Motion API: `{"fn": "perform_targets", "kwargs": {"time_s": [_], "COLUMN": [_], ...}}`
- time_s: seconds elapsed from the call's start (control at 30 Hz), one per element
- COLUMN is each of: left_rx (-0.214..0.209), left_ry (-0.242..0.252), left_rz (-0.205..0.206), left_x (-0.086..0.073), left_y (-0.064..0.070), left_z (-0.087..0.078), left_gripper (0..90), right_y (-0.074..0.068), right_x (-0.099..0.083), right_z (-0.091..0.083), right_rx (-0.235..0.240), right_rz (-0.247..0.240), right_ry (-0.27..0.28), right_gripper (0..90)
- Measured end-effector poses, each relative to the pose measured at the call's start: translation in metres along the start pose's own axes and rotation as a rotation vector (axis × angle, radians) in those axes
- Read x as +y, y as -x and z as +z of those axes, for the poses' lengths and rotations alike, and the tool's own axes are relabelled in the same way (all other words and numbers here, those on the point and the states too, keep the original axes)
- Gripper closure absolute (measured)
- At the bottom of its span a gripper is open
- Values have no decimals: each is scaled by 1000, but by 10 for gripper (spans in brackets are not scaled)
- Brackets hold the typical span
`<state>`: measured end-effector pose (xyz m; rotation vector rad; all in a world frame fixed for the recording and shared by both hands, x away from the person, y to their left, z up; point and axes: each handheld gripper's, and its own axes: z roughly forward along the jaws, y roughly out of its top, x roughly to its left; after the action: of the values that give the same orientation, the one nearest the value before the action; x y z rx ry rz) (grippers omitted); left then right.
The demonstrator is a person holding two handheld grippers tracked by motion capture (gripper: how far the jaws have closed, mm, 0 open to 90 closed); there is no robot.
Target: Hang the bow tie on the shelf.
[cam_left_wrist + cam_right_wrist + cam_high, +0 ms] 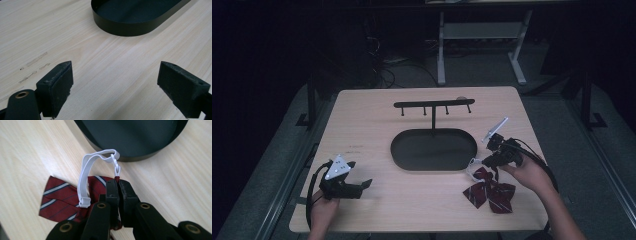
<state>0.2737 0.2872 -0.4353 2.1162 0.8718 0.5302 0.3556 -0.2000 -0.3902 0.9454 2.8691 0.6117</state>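
A dark red striped bow tie (490, 192) (59, 200) with a white elastic strap (85, 175) lies at the table's front right. My right gripper (486, 162) (118, 183) is shut on the tie's middle, the strap looping up beside its jaws. A black oval tray (433, 149) (130, 25) (130, 147) with an upright hook rack (434, 105) sits at the table's centre. My left gripper (362, 186) (115, 85) rests open at the front left, over bare wood, with nothing between its jaws.
The light wooden table (377, 115) has bare wood to the left of and behind the tray. A small round object (460, 98) lies near the rack's right end. Beyond the table, a white desk frame (482, 35) stands on the dark floor.
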Motion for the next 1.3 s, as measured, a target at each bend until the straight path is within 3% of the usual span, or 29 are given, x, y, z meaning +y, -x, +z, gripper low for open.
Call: {"fn": "perform_targets", "kwargs": {"time_s": [0.43, 1.13, 1.3], "left_rx": [-1, 1, 1], "left_ry": [0, 2, 1], "left_rz": [-1, 2, 1], "left_x": [0, 0, -1], "left_y": [0, 1, 0], "left_z": [1, 1, 1], "left_gripper": [132, 132, 132], "right_y": [-3, -11, -12], "right_x": [0, 9, 13], "right_z": [-22, -62, -69], "right_rx": [42, 41, 36], "right_rz": [0, -36, -36], "right_ry": [87, 223, 234], "right_gripper": [868, 876, 876]}}
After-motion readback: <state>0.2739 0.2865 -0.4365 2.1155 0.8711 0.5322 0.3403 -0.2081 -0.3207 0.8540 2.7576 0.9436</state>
